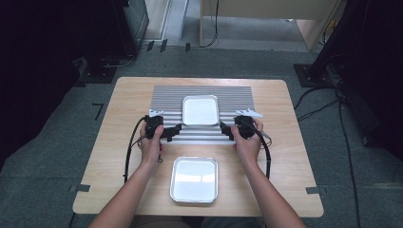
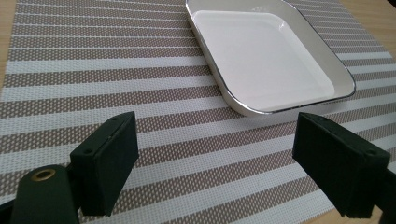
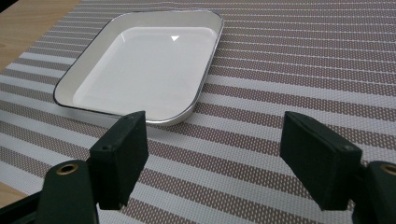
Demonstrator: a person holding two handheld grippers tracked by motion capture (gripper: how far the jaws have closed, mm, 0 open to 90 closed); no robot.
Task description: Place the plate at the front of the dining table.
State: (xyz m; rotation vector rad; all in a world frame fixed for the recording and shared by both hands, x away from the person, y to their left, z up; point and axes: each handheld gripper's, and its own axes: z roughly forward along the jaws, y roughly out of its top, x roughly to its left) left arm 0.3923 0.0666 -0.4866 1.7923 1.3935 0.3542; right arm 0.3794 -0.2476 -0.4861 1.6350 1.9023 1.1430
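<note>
**Tray on the mat sits square between two open grippers**

With both grippers parked on the striped mat (image 1: 203, 114), what matters to me is where the white tray (image 1: 200, 110) lies from each set of fingers. It rests on the mat, toward the far half of the tabletop (image 1: 285, 156), and it lies between my two hands. From above, the left gripper (image 1: 172, 132) stands just off the tray's near left corner and the right gripper (image 1: 226, 128) just off its near right corner, both turned inward toward it. Neither touches it.

Seen along the left gripper (image 2: 215, 163), the tray (image 2: 271, 56) lies ahead and to the right, its near corner just beyond the open gap. Seen along the right gripper (image 3: 212, 161), the tray (image 3: 140, 65) lies ahead and to the left. Both pairs of fingers stand wide apart with only mat between them.

I judge the two hands about equally near, so a grip from both sides suits; the tray is close to square, slightly longer front to back. A second tray (image 1: 194, 179) rests on bare wood nearer to me, well apart from both grippers.
</note>
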